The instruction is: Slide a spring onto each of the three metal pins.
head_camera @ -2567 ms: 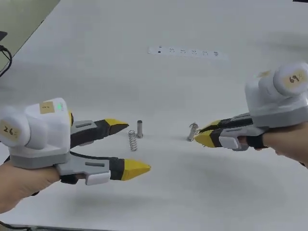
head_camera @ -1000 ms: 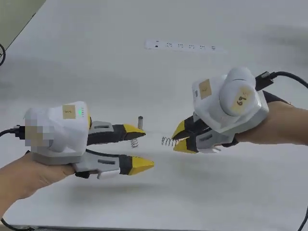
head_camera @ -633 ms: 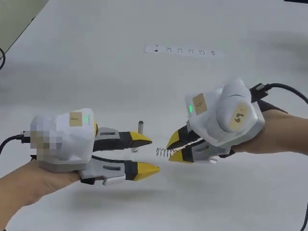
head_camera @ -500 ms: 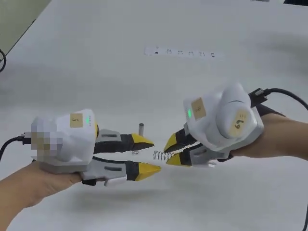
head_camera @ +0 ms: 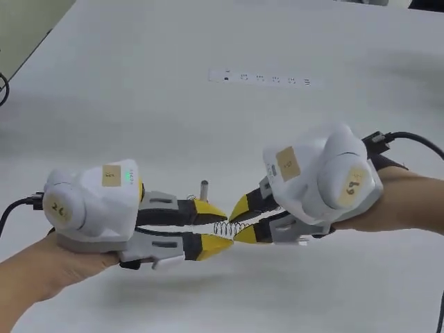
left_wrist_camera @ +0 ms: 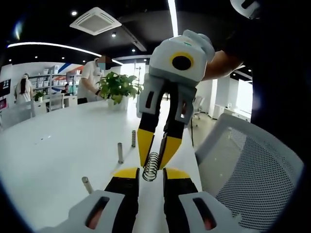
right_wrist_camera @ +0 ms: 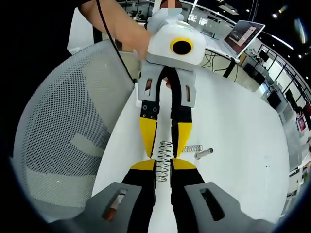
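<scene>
I've brought the claws together: the right claw (head_camera: 241,220) pinches the spring (head_camera: 225,227), whose free end sits between the parted tips of my left claw (left_wrist_camera: 151,173).

Bright, even overhead light — soft shadows, fisheye-warped edges.

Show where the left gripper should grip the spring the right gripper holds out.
Pinch the free end coils of the spring across their width, coming straight in opposite the right gripper. The spring points lengthwise at the left gripper, whose open jaws straddle that end.
</scene>
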Motion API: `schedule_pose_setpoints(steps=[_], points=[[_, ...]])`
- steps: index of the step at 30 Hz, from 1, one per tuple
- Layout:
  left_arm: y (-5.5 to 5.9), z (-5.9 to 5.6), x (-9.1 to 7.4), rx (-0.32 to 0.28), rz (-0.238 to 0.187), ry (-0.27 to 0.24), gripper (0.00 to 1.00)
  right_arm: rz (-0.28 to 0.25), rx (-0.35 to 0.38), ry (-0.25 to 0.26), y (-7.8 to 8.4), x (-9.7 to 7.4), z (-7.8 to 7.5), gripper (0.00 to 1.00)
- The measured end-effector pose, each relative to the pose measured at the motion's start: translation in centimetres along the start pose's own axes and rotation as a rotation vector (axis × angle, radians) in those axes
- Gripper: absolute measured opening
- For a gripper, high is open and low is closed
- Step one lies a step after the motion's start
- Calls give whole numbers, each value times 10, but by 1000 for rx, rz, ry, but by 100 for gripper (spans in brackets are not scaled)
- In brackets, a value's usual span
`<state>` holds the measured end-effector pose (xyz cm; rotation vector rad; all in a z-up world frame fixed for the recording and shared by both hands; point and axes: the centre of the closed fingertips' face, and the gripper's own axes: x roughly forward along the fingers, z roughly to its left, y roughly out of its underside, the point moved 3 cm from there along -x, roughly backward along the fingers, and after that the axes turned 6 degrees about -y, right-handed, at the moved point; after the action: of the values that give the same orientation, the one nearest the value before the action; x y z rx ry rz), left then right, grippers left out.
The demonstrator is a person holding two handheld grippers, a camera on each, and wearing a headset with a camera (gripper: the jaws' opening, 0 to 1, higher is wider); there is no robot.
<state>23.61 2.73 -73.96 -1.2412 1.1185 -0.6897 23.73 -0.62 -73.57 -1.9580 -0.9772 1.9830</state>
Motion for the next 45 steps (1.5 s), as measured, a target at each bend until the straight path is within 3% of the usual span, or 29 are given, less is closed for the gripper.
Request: schedule_pose_setpoints(steps=[8, 19, 40, 45], points=[[-1, -1, -1, -9, -10, 1, 7, -26, -16, -5, -2, -2, 4, 8], [-2, 0, 0, -6, -12, -4, 2, -18, -32, 10, -2, -3, 0, 8], [-2, 3, -1, -47, -15, 2, 1, -59, 50, 47, 7, -10, -1, 10], [-2, 3, -2, -45, -15, 2, 1, -113, 116, 71, 11, -18, -1, 11]])
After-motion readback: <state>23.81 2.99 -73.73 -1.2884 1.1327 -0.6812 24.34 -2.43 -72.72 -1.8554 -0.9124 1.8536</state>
